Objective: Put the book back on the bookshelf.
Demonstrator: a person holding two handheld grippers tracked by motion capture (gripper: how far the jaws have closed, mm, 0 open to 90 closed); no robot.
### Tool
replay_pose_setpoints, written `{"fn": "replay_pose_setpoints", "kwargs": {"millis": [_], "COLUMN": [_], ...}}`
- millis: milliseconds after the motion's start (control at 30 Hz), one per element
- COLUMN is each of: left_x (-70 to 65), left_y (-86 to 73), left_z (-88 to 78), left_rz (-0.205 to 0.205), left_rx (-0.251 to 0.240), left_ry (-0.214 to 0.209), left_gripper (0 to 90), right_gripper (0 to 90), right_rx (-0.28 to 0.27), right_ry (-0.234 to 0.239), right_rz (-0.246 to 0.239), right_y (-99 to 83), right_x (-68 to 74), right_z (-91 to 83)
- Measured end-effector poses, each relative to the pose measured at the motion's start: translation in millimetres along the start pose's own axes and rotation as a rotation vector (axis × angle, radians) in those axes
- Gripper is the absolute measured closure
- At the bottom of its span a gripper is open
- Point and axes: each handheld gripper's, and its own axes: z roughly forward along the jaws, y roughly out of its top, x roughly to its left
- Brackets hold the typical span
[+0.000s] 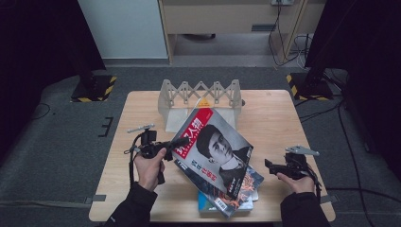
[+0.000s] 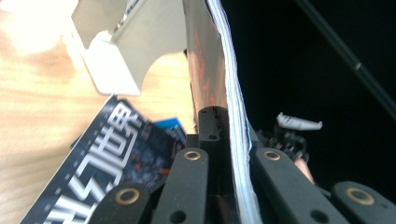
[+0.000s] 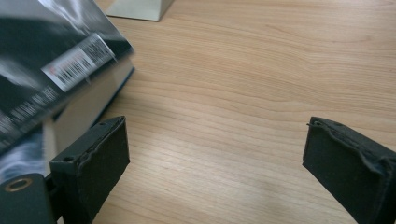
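Glossy magazine (image 1: 215, 146) clamped edge-on, left gripper (image 1: 177, 143), cover blurred

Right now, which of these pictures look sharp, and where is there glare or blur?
High view: evenly lit and fairly sharp, dark at the sides, soft sheen on the raised magazine. Left gripper view: the table is washed out at top left, and the magazine's page edge looms close and soft. Right gripper view: wood grain crisp, the barcoded cover blurred.
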Motion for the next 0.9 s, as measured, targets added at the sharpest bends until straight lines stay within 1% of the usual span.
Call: {"fn": "replay_pose_setpoints", "kwargs": {"millis": [33,67,100,133,200,233,267,300,367,467,500,533,567,700,733,767,867,900], "left_x": [-0.9,-3.3,-5.0,-6.7,-7.6,-8.6,-10.1,-11.0,-13.1,-14.4,-14.8,-15.1,-15.5,-18.4,-18.4,-20.3,-21.5,-22.5], "left_y": [2.4,5.2,7.0,9.5,11.8,15.8,19.7,22.5,27.8,34.6,37.0,38.4,40.3,47.4,47.4,51.1,54.0,57.1], "left_z": [-0.1,-0.6,-0.9,-1.4,-2.1,-3.7,-5.8,-7.7,-11.8,-18.1,-21.2,-22.9,-25.5,-35.9,-35.9,-41.5,-45.6,-50.8], "left_rz": [-0.009,-0.015,-0.008,-0.002,-0.006,-0.001,0.002,0.005,0.01,0.008,0.006,0.006,0.007,0.013,0.013,0.021,0.031,0.038], "left_rx": [-0.009,-0.024,-0.028,-0.032,-0.04,-0.05,-0.067,-0.074,-0.09,-0.116,-0.129,-0.134,-0.14,-0.175,-0.175,-0.193,-0.205,-0.219], "left_ry": [-0.02,-0.033,-0.024,-0.013,-0.008,0.0,0.006,0.012,0.017,0.009,0.005,0.001,-0.002,0.0,0.0,0.004,0.007,0.012], "left_gripper": [85.9,85.9,85.9,85.9,85.8,85.8,85.8,85.7,85.7,85.7,85.7,85.8,85.8,85.7,85.8,85.8,85.7,85.8], "right_gripper": [7.2,7.2,7.2,7.2,7.3,7.3,7.3,7.3,7.0,6.4,6.3,6.2,6.1,6.1,6.1,6.1,6.0,5.4], "right_rx": [0.002,0.01,0.013,0.016,0.022,0.029,0.034,0.038,0.051,0.07,0.078,0.09,0.097,0.121,0.123,0.128,0.136,0.162], "right_ry": [-0.005,-0.009,-0.018,-0.022,-0.028,-0.034,-0.05,-0.054,-0.066,-0.083,-0.086,-0.09,-0.095,-0.101,-0.103,-0.105,-0.106,-0.103], "right_rz": [-0.008,-0.002,-0.001,-0.015,-0.007,-0.009,-0.022,-0.018,-0.026,-0.044,-0.04,-0.05,-0.049,-0.059,-0.062,-0.062,-0.059,-0.068], "right_y": [-0.2,-0.4,-0.7,-1.1,-1.5,-1.9,-2.8,-2.9,-3.7,-5.9,-6.8,-7.8,-8.4,-11.1,-11.7,-12.3,-13.5,-15.1], "right_x": [-1.6,-2.3,-3.5,-5.2,-5.8,-7.3,-10.6,-11.3,-14.4,-19.3,-20.1,-21.8,-22.2,-26.9,-27.9,-29.0,-30.8,-33.2], "right_z": [0.7,1.1,1.9,2.4,3.2,3.8,5.2,5.5,6.9,9.5,10.6,12.0,12.8,16.1,16.6,17.2,18.6,21.4]}}
